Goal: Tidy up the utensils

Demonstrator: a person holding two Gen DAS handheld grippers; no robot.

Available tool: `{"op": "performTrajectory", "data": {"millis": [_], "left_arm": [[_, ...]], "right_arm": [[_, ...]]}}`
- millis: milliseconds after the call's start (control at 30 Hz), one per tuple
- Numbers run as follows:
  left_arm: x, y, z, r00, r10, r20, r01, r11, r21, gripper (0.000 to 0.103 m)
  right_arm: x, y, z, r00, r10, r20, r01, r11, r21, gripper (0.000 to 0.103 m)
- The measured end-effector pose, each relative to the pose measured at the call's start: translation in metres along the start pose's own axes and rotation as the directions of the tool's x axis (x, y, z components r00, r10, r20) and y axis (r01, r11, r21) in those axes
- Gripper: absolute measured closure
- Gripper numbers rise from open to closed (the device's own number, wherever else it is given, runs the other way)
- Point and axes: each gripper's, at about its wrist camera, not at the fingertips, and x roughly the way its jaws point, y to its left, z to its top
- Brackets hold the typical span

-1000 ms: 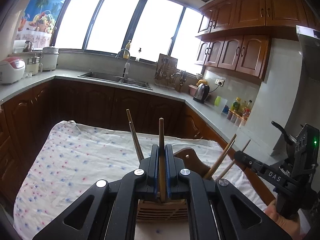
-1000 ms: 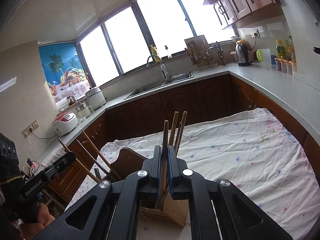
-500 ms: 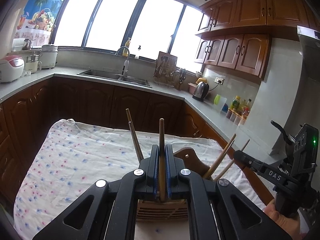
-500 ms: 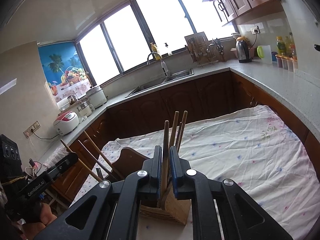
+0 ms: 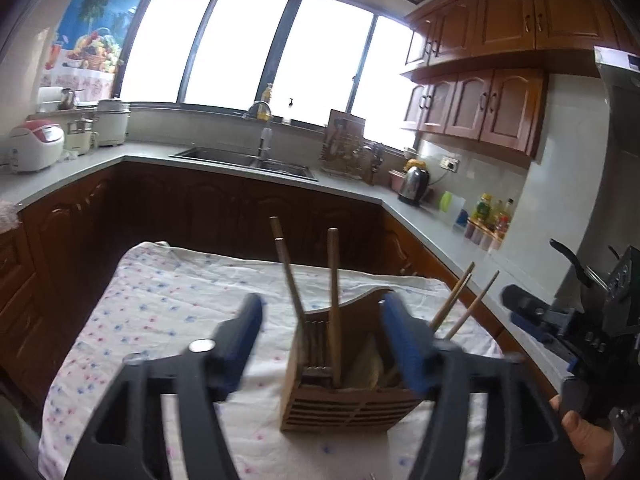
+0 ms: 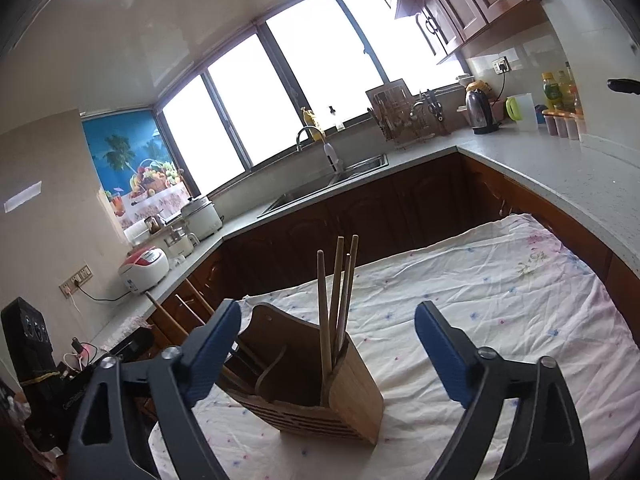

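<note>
A slatted wooden utensil holder (image 5: 344, 404) (image 6: 354, 400) stands on a table under a white flowered cloth (image 5: 160, 320). Several wooden chopsticks (image 5: 333, 300) (image 6: 334, 300) stand upright in its compartments, and others (image 5: 452, 300) lean out of the far side. My left gripper (image 5: 322, 300) is just in front of the holder, its jaws opening, one chopstick standing free between them. My right gripper (image 6: 328, 305) faces the holder from the other side, jaws opening wide, touching nothing. It also shows at the right edge of the left wrist view, held by a hand (image 5: 584, 440).
An L-shaped grey counter (image 5: 360, 192) over dark wooden cabinets runs behind the table, with a sink (image 5: 248, 160), a rice cooker (image 5: 36, 144), a kettle (image 5: 414, 184), a dish rack (image 6: 404, 120) and bottles (image 5: 486, 216). The table's edges fall off close to the holder.
Both grippers were shut, each on an upright chopstick in the holder. Both have opened wide and let go, and the chopsticks stay standing in the holder.
</note>
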Motion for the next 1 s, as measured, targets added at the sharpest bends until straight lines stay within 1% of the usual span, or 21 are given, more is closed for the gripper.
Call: {"op": "performTrajectory", "data": {"millis": [33,67,167,200,400,633,767,800,900,1000], "left_arm": [[-0.004,0.002,-0.002,1.000,0.016,0.000,-0.016,1.000,-0.006,0.021],[-0.008,0.003,-0.003,0.999,0.035,-0.001,-0.035,0.999,-0.012,0.018],[-0.020,0.004,-0.008,0.999,0.048,0.001,-0.048,0.999,-0.024,0.015],[-0.024,0.004,-0.009,0.998,0.059,-0.003,-0.059,0.998,-0.029,0.012],[-0.054,0.000,-0.014,0.998,0.064,-0.001,-0.064,0.997,-0.052,0.009],[-0.089,-0.004,-0.030,0.997,0.072,-0.007,-0.072,0.994,-0.078,0.005],[-0.114,0.000,-0.043,0.996,0.085,-0.024,-0.087,0.991,-0.098,0.004],[-0.117,0.006,-0.044,0.996,0.087,-0.031,-0.089,0.991,-0.101,0.003],[-0.134,0.009,-0.054,0.995,0.085,-0.045,-0.090,0.989,-0.118,0.003],[-0.154,0.009,-0.067,0.993,0.101,-0.056,-0.107,0.987,-0.118,0.003]], "right_arm": [[-0.002,0.001,-0.001,1.000,0.002,0.000,-0.002,1.000,-0.002,0.008],[-0.003,0.002,-0.003,1.000,0.001,-0.004,-0.001,1.000,-0.006,0.006],[-0.007,0.004,-0.007,1.000,0.003,-0.012,-0.003,1.000,-0.013,0.005],[-0.010,0.005,-0.009,1.000,0.008,-0.018,-0.008,1.000,-0.011,0.005],[-0.025,0.014,-0.019,0.999,0.027,-0.031,-0.028,1.000,-0.014,0.005],[-0.048,0.029,-0.037,0.998,0.042,-0.048,-0.043,0.999,-0.033,0.004],[-0.069,0.038,-0.054,0.998,0.046,-0.050,-0.049,0.997,-0.063,0.003],[-0.076,0.041,-0.061,0.998,0.041,-0.048,-0.045,0.996,-0.078,0.003],[-0.094,0.047,-0.079,0.999,0.024,-0.043,-0.029,0.993,-0.117,0.002],[-0.113,0.053,-0.100,0.999,0.000,-0.035,-0.006,0.986,-0.167,0.001]]}}
